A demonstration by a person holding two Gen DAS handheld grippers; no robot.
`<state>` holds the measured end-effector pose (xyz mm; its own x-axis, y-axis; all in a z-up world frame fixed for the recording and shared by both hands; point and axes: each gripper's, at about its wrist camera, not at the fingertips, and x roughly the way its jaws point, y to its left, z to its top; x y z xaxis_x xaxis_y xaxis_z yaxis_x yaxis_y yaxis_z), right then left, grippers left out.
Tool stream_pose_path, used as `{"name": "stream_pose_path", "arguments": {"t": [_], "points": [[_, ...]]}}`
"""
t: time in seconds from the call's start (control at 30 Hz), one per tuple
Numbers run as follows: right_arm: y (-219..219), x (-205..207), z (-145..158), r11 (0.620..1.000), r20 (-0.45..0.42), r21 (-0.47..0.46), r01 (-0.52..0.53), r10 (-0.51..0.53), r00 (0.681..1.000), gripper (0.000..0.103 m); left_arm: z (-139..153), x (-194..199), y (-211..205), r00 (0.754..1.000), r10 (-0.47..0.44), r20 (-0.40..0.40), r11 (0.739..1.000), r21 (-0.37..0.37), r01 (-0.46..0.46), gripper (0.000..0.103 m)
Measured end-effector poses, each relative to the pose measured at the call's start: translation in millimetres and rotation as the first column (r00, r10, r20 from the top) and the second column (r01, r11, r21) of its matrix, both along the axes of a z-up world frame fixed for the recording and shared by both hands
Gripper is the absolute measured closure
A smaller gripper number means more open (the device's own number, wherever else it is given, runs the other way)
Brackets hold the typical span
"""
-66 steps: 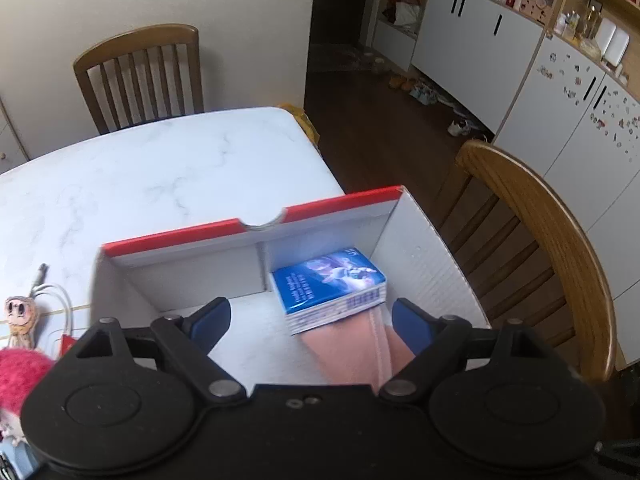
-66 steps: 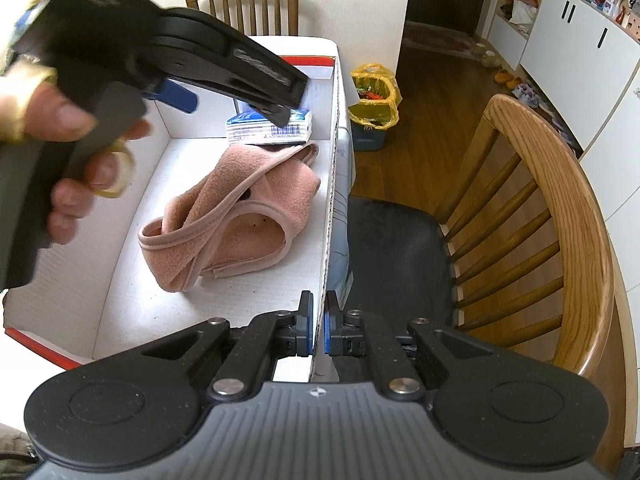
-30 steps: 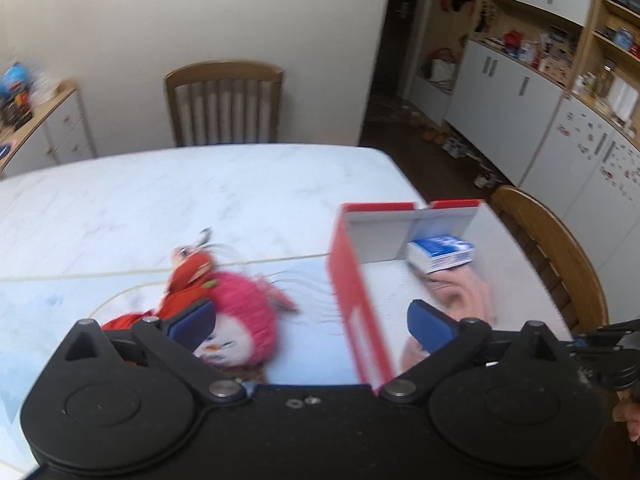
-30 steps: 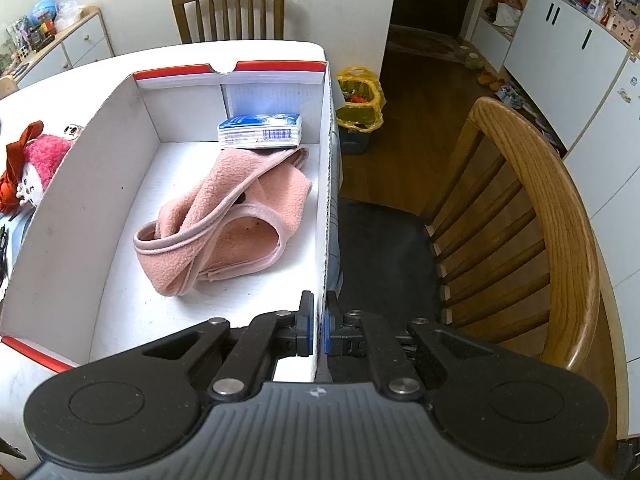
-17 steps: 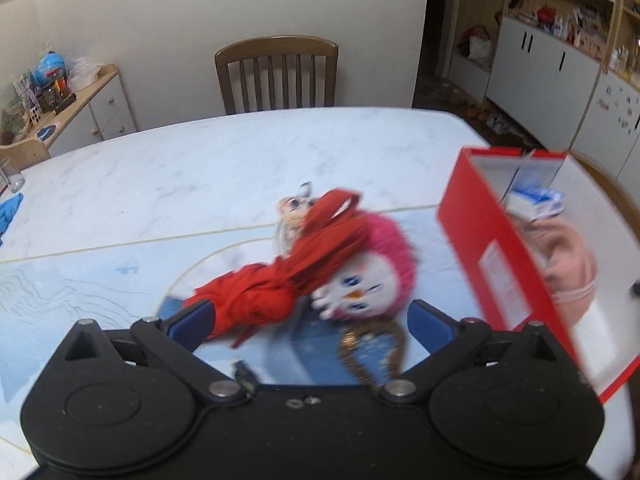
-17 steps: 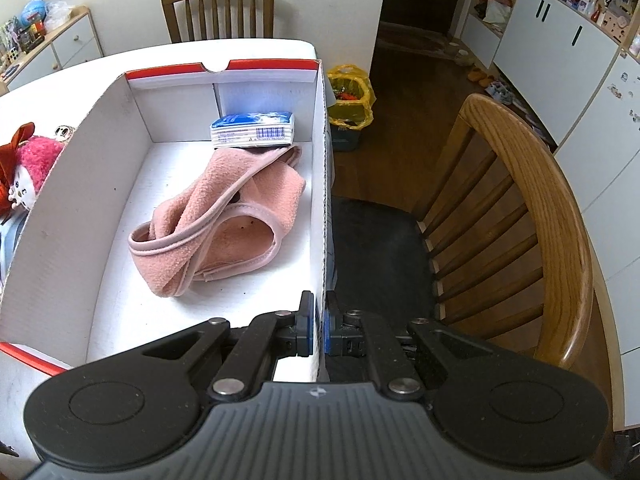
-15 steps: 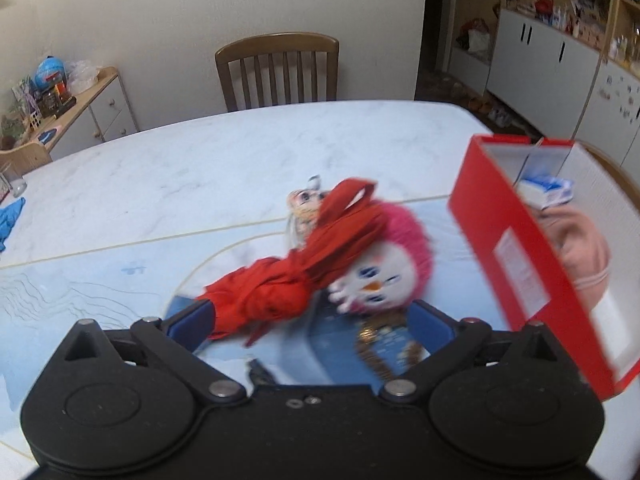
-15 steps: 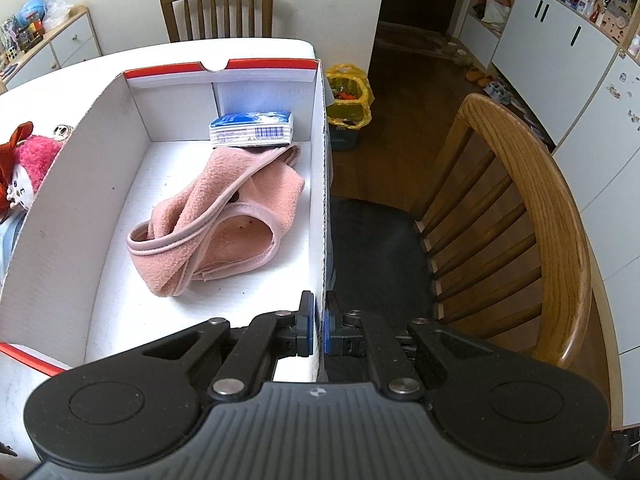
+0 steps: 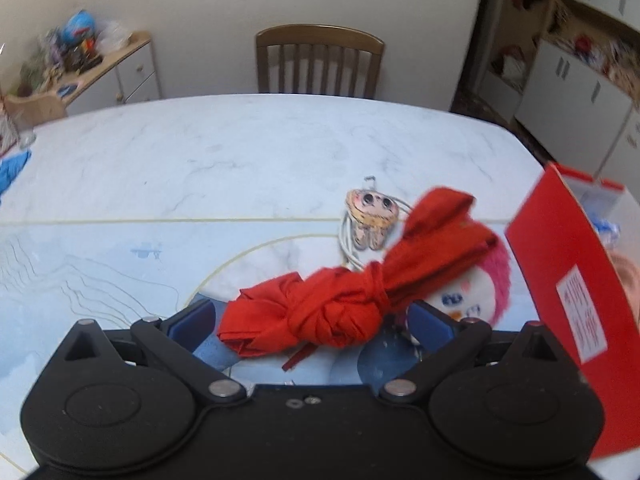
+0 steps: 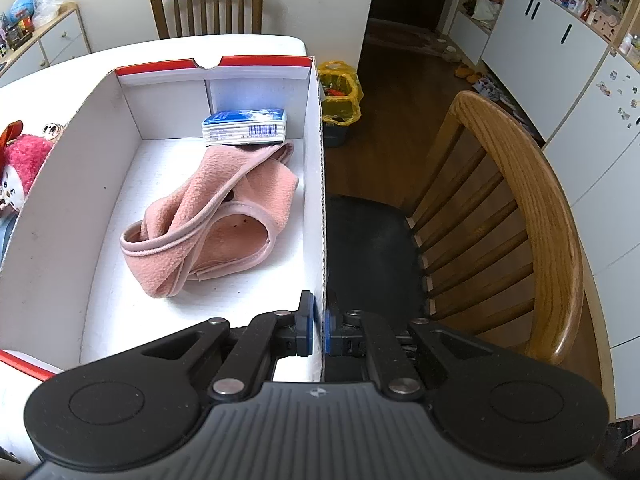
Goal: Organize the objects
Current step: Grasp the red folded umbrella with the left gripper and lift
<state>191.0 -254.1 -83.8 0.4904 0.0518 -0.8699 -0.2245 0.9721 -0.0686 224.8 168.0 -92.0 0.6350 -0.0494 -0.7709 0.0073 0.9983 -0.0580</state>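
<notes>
A knotted red cloth (image 9: 320, 312) lies on the table between the blue pads of my open left gripper (image 9: 312, 320). Behind it lie a pink-haired doll (image 9: 476, 284) and a small face charm on a white cord (image 9: 370, 216). The red and white box (image 10: 64, 184) holds a pink fleece cloth (image 10: 216, 220) and a blue tissue pack (image 10: 245, 126). My right gripper (image 10: 318, 330) is shut on the box's right wall (image 10: 321, 208). The box's red side (image 9: 568, 280) shows in the left wrist view, at right.
A wooden chair (image 10: 516, 216) with a dark seat stands right of the box. Another chair (image 9: 318, 66) is at the table's far side. A blue cloth (image 9: 12, 168) lies at the far left edge. A yellow bag (image 10: 340, 88) sits on the floor.
My left gripper left the box, swung left over the table, and dropped toward the red cloth, which now sits between its pads. My right gripper stayed shut on the box wall.
</notes>
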Motion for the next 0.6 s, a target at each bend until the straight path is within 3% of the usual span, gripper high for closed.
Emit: {"name": "stream_pose_path", "arguments": {"t": [0.3, 0.6], "points": [[3.1, -1.2, 0.8, 1.000, 0.000, -0.017, 0.013, -0.013, 1.000, 0.098, -19.8, 14.7, 7.9, 0.999, -0.017, -0.048, 0.995, -0.102, 0.012, 0.005], [4.4, -1.0, 0.9, 1.000, -0.002, -0.021, 0.017, -0.017, 1.000, 0.097, -27.7, 20.9, 13.7, 0.997, -0.036, -0.065, 0.981, -0.192, 0.023, 0.042]]}}
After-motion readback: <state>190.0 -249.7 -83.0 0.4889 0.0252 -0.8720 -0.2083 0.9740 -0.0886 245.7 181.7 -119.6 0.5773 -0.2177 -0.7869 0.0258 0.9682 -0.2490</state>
